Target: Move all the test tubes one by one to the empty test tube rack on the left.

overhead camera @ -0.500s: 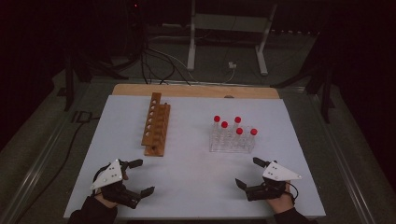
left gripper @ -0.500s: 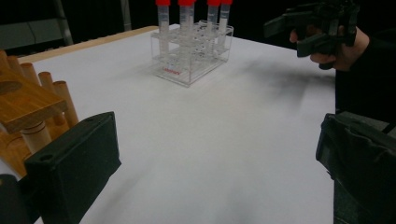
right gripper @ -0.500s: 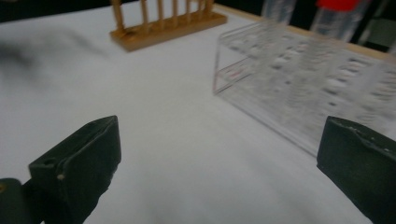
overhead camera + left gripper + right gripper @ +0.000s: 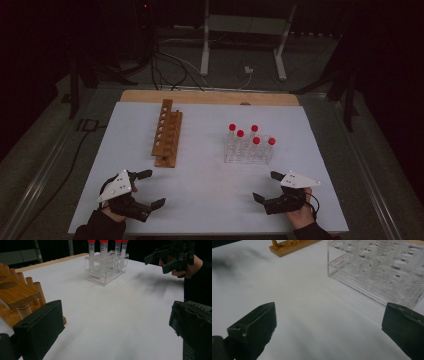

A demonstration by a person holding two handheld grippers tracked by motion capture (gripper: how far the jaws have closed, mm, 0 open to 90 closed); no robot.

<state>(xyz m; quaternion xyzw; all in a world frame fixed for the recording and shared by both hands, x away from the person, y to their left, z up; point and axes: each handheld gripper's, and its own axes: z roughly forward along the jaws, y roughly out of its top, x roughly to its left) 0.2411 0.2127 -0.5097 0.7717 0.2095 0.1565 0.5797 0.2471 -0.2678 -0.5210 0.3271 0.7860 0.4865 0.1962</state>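
A clear plastic rack (image 4: pixel 248 150) holds several red-capped tubes (image 4: pixel 256 141) at the table's middle right. Left of it lies a wooden rack (image 4: pixel 167 134) with a row of holes. My left gripper (image 4: pixel 152 188) rests near the front left edge, open and holding nothing. My right gripper (image 4: pixel 265 186) sits at the front right, also open and holding nothing, just in front of the clear rack. In the left gripper view the wooden rack (image 4: pixel 17 292) is close at left and the clear rack (image 4: pixel 106 267) stands farther off. In the right gripper view the clear rack (image 4: pixel 382 270) is near at upper right.
The white table top (image 4: pixel 210 180) has a wooden strip (image 4: pixel 210 97) along its far edge. Cables (image 4: pixel 170 65) and a metal stand (image 4: pixel 245 40) lie on the dark floor beyond. The other hand's gripper (image 4: pixel 172 257) shows at the upper right of the left gripper view.
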